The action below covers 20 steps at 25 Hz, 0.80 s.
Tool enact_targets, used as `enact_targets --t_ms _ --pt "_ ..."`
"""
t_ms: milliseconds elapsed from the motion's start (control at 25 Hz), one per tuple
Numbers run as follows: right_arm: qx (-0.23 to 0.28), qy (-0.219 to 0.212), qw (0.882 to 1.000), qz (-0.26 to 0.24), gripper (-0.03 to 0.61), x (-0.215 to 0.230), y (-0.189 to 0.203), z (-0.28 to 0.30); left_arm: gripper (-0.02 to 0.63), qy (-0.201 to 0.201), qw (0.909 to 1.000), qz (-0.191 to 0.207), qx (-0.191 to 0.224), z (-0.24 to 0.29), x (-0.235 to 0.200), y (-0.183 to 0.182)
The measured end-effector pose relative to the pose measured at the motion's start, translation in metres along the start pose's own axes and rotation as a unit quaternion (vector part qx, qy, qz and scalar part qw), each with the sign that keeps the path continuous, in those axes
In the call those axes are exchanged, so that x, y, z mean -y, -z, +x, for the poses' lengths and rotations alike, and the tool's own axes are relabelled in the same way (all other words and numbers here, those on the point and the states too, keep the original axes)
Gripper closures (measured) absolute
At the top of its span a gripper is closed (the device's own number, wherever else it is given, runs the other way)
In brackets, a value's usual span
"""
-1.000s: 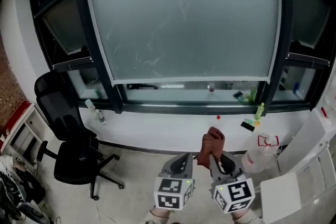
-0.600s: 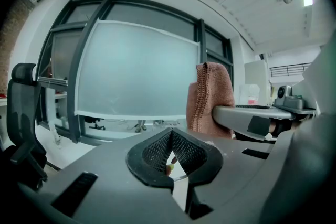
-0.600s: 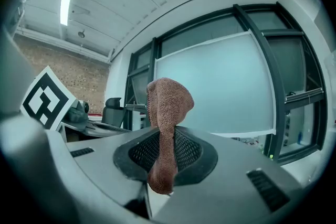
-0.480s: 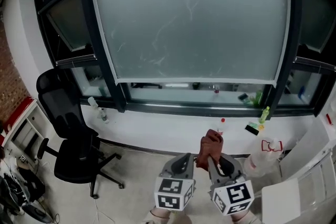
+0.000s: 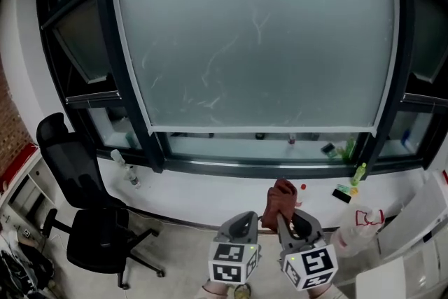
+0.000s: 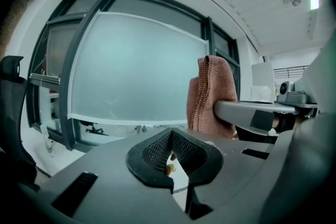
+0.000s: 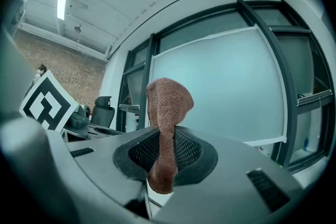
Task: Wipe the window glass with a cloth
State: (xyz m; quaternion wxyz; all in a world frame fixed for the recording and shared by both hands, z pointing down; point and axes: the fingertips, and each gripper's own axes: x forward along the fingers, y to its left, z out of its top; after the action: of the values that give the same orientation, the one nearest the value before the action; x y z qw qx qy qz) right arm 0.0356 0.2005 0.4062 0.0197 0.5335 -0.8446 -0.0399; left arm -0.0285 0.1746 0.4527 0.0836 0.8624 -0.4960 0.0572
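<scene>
the person had stepped closer to the window, so the window glass [image 5: 252, 38] looked bigger in the head view than a moment before, and the black chair [image 5: 77, 178] had slid off to the side. the right gripper [image 7: 164, 160] kept its jaws pinched on the brown cloth [image 7: 167, 102], which stuck up in front of it, near the white sill [image 5: 196, 187] but not yet touching the glass. the left gripper [image 6: 172, 152] had its jaws pressed together on nothing. it looked like wiping had not begun; the cloth likely had to go up to the streaky glass next.

Three views share window [image 5: 252, 38], distance unclear
</scene>
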Motion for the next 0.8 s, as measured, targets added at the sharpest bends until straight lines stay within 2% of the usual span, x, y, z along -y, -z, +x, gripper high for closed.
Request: enact_targets --t_ms 360,600,800 --pt "0.013 0.019 1.000 0.004 0.529 0.017 -0.011 0.095 0.610 0.016 0.9998 0.009 0.003 0.061 -0.068 -0.036" --pt "0.019 0.024 1.000 0.002 0.531 0.021 -0.012 0.146 0.609 0.028 0.9994 0.022 0.001 0.093 -0.101 -0.046" --pt "0.015 0.034 0.999 0.003 0.531 0.026 -0.012 0.173 0.610 0.035 0.9993 0.016 -0.004 0.116 -0.124 -0.049"
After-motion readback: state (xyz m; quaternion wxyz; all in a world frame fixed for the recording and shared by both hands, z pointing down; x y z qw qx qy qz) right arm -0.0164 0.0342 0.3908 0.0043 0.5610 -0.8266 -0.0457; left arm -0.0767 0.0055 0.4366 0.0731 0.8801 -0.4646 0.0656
